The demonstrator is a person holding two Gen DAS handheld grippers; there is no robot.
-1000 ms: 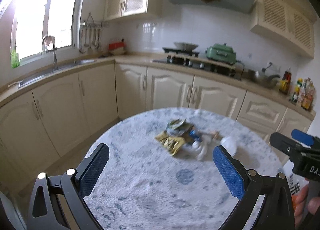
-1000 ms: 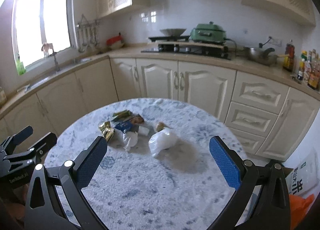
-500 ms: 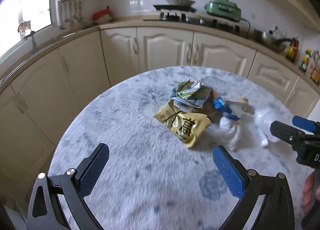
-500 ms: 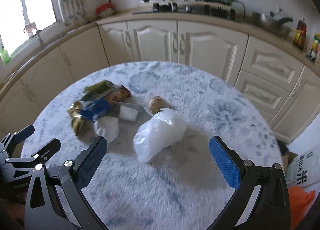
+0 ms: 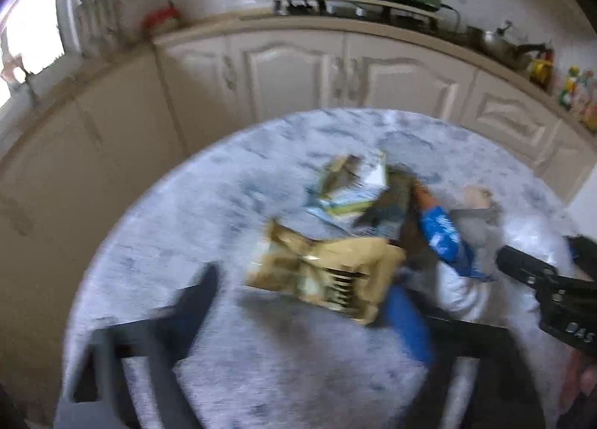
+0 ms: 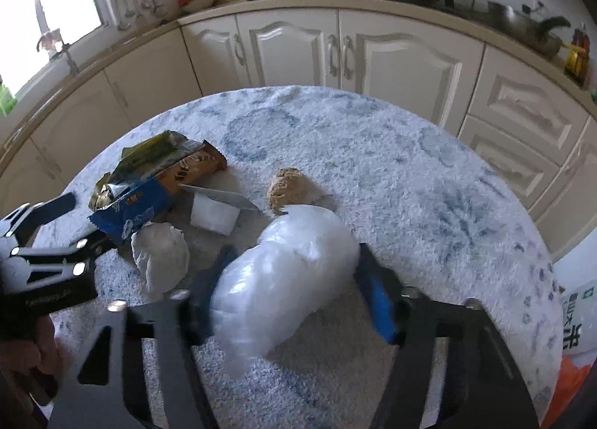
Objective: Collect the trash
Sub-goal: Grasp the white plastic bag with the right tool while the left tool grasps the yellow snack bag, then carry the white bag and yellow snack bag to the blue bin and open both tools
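Trash lies heaped on a round table (image 6: 373,152) under a blue-white fuzzy cloth. My right gripper (image 6: 294,283) straddles a white plastic bag (image 6: 291,279); its jaws are closing and both blue pads touch the bag's sides. In the blurred left wrist view my left gripper (image 5: 306,302) is closing around a gold wrapper (image 5: 328,276). Its right finger (image 5: 406,320) is at the wrapper's end and its left finger (image 5: 201,291) stands apart from it. Beside them lie a blue wrapper (image 6: 127,212), a tissue wad (image 6: 160,257) and a brown lump (image 6: 285,184).
A green wrapper (image 6: 156,152), a brown packet (image 6: 194,167) and a white block (image 6: 214,218) lie in the heap. Cream cabinets (image 6: 298,52) curve behind the table. A printed white bag (image 6: 574,324) sits low beyond the table's right edge. The left gripper (image 6: 80,221) shows at far left.
Both grippers dropped forward onto the heap and their jaws narrowed from wide open. The right one now encloses the plastic bag, the left one the gold wrapper.
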